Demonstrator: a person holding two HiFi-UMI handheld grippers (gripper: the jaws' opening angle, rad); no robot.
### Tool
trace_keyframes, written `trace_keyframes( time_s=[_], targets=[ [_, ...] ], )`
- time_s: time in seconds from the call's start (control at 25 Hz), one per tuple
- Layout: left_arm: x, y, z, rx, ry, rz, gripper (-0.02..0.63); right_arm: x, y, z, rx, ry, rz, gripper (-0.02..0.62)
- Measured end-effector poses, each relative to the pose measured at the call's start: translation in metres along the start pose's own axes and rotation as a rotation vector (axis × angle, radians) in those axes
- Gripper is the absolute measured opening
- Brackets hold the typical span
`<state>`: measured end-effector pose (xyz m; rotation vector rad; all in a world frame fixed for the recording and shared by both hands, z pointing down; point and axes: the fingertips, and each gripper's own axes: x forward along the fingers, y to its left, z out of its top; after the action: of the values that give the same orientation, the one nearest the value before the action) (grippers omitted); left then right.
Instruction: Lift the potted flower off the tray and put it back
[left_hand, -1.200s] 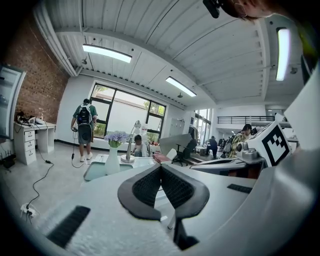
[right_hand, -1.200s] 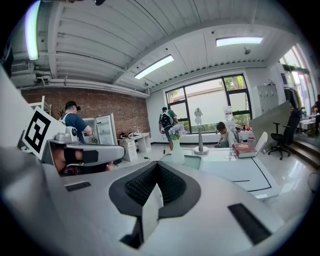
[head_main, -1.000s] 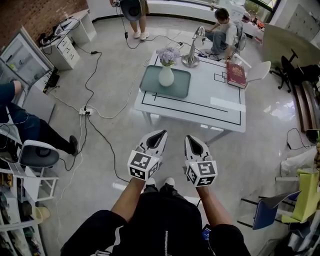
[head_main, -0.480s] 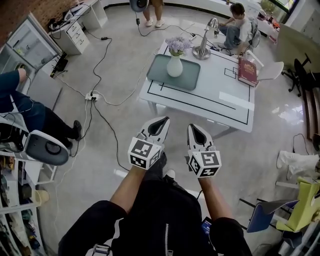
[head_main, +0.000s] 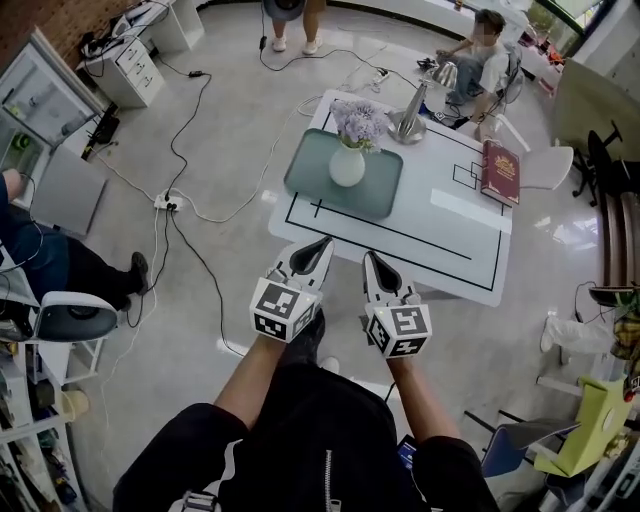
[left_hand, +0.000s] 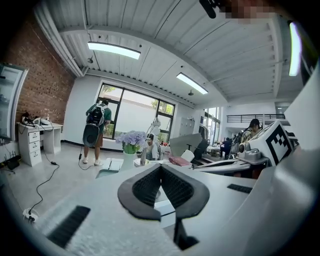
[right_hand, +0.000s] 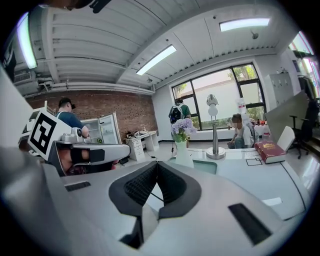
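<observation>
A white vase of pale purple flowers (head_main: 348, 163) stands upright on a grey-green tray (head_main: 313, 180) at the left end of a white table (head_main: 440, 235). Both grippers hang side by side over the floor, just short of the table's near edge, and point at it. My left gripper (head_main: 322, 243) is shut and holds nothing. My right gripper (head_main: 371, 258) is also shut and holds nothing. In the left gripper view the closed tips (left_hand: 160, 167) sit below the distant flowers (left_hand: 131, 139). In the right gripper view the vase (right_hand: 183, 154) and tray (right_hand: 206, 165) lie beyond the closed tips (right_hand: 157, 164).
A red book (head_main: 499, 172) and a metal stand (head_main: 412, 118) are on the table's far side. A person sits beyond the table (head_main: 485, 50), another stands at the top edge. Cables and a power strip (head_main: 165, 200) run over the floor at left, near a seated person's chair (head_main: 70, 315).
Both grippers have moved forward together toward the table, which now lies closer below them in the head view. Their jaws have stayed shut.
</observation>
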<state>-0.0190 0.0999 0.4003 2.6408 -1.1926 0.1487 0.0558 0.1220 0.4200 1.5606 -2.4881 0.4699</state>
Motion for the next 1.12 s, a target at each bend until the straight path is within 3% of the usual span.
trace_keyframes(
  time_s=[0.44, 0.76, 1.12],
  targets=[
    [0.089, 0.102, 0.009, -0.026, 0.062, -0.061, 0.006, 0.132, -0.036, 0.023, 0.007, 0.071, -0.05, 0.008],
    [0.132, 0.12, 0.002, -0.06, 0.088, -0.091, 0.006, 0.164, -0.062, 0.023, 0.004, 0.089, -0.082, 0.008],
    [0.147, 0.131, -0.005, -0.08, 0.099, -0.057, 0.006, 0.189, -0.074, 0.018, -0.04, 0.083, -0.055, 0.009]
  ],
)
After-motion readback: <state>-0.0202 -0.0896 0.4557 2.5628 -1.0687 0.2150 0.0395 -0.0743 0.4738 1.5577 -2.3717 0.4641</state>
